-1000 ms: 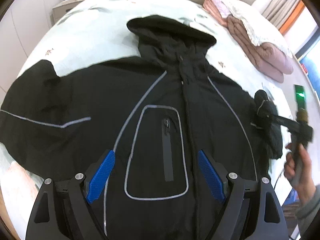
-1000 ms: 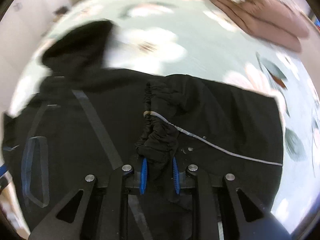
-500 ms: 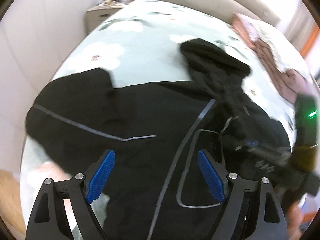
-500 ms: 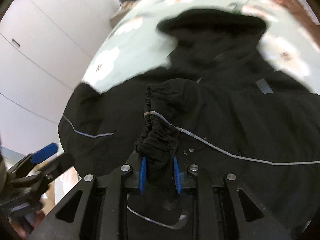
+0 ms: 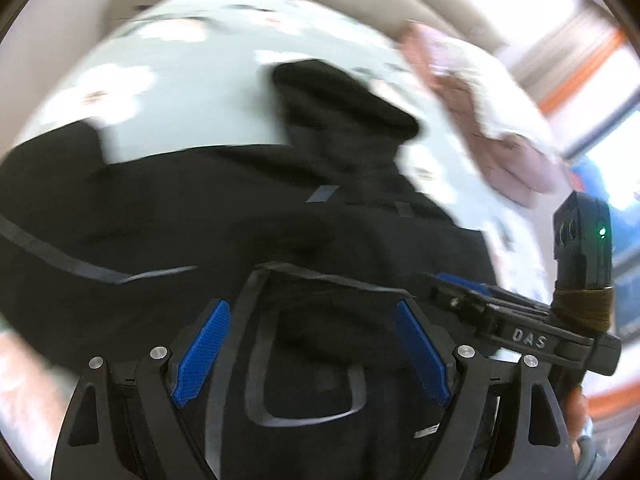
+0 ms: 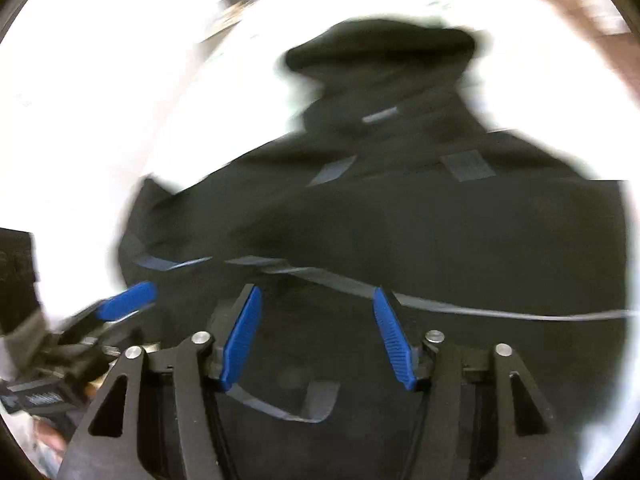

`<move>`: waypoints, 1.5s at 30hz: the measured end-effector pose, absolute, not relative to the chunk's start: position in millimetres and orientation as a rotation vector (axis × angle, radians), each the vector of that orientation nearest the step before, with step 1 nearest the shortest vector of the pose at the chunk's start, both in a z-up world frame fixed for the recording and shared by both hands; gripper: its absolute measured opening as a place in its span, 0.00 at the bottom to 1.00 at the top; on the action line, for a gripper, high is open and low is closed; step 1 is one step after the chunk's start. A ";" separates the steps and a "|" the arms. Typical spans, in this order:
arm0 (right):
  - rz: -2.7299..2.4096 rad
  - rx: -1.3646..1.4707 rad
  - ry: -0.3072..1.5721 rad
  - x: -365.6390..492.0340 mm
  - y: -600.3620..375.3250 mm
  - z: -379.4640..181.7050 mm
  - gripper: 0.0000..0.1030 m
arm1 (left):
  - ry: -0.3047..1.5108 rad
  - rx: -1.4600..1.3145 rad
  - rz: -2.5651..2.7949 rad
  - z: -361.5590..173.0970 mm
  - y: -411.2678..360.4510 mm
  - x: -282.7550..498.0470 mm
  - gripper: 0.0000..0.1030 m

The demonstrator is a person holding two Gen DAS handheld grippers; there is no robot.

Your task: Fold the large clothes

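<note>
Right wrist view: right tongs (image 6: 316, 336), clamped on the jacket (image 6: 400, 220) cuff a moment ago, are opening empty, sleeve folded across; left tongs (image 5: 312, 356) wide, empty.

Black grippers (image 5: 312, 344), blue pads (image 6: 242, 340), seemingly ridged.
</note>
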State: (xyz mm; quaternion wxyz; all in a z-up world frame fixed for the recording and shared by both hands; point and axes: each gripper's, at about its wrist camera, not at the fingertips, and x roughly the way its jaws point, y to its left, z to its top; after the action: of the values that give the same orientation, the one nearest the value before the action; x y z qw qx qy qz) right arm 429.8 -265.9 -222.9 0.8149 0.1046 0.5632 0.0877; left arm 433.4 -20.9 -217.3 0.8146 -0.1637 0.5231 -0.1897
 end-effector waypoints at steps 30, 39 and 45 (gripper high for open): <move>-0.226 0.063 1.447 418.5 -365.0 -309.6 0.65 | 0.970 -0.855 0.358 -274.8 310.1 397.9 0.76; -0.226 0.050 1.449 425.0 -349.1 -328.3 0.66 | 1.030 -0.911 0.436 -330.9 342.2 417.5 0.75; -0.226 0.045 1.443 423.2 -347.6 -329.3 0.66 | 1.041 -0.849 0.421 -333.9 351.0 431.9 0.75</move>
State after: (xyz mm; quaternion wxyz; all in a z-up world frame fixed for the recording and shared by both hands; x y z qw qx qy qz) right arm 423.2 -347.6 -329.3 0.7447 0.0207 0.6590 -0.1034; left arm 431.9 351.0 -333.9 0.7623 -0.3903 0.4786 0.1938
